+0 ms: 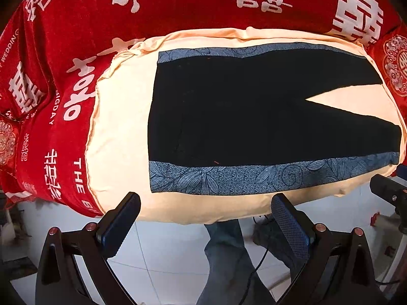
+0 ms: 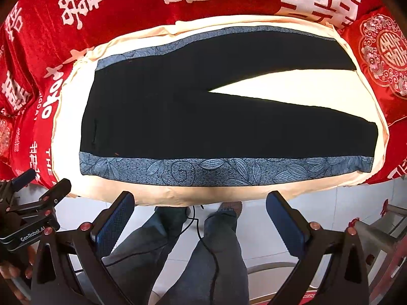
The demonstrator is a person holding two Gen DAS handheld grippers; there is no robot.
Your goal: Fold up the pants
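Black pants (image 1: 241, 117) (image 2: 198, 117) with blue leaf-patterned side stripes lie flat on a cream cloth (image 1: 119, 132) (image 2: 68, 127), waistband to the left, legs spread apart to the right. My left gripper (image 1: 204, 217) is open and empty, held over the floor just short of the cloth's near edge, below the near stripe. My right gripper (image 2: 201, 216) is also open and empty, in front of the near stripe's middle. In the right wrist view the left gripper (image 2: 38, 185) shows at the left edge; in the left wrist view the right gripper (image 1: 389, 190) shows at the right edge.
A red bedspread (image 1: 76, 25) (image 2: 127, 5) with white characters surrounds the cream cloth. A red embroidered cushion (image 2: 381, 50) lies at the right. A person's legs (image 2: 203, 254) in dark trousers stand on the white tiled floor (image 1: 165, 254), with a black cable (image 2: 201, 231) trailing between them.
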